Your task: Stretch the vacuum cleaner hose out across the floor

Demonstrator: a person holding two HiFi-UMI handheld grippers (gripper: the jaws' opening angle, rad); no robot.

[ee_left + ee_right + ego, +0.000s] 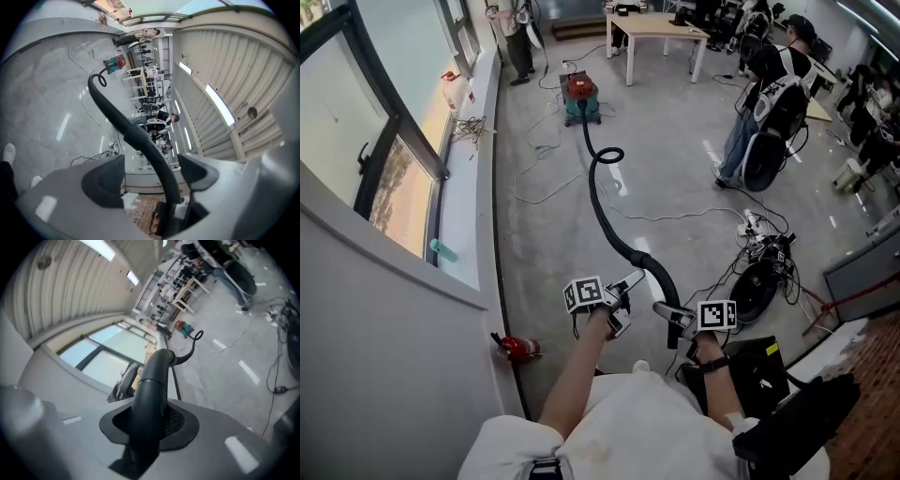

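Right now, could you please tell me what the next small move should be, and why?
Probably close the left claw on the vacuum cleaner hose: it runs between those open jaws untouched, while the right claw clamps its rigid end. The hose curls in a loop near the vacuum cleaner, so a two-claw hold seems wise before pulling.

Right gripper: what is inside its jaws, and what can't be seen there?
The vacuum hose, at its black rigid end, sits clamped between the right gripper's pads. The hose covers the pad faces where they press it, and its tip beyond the jaws is hidden.
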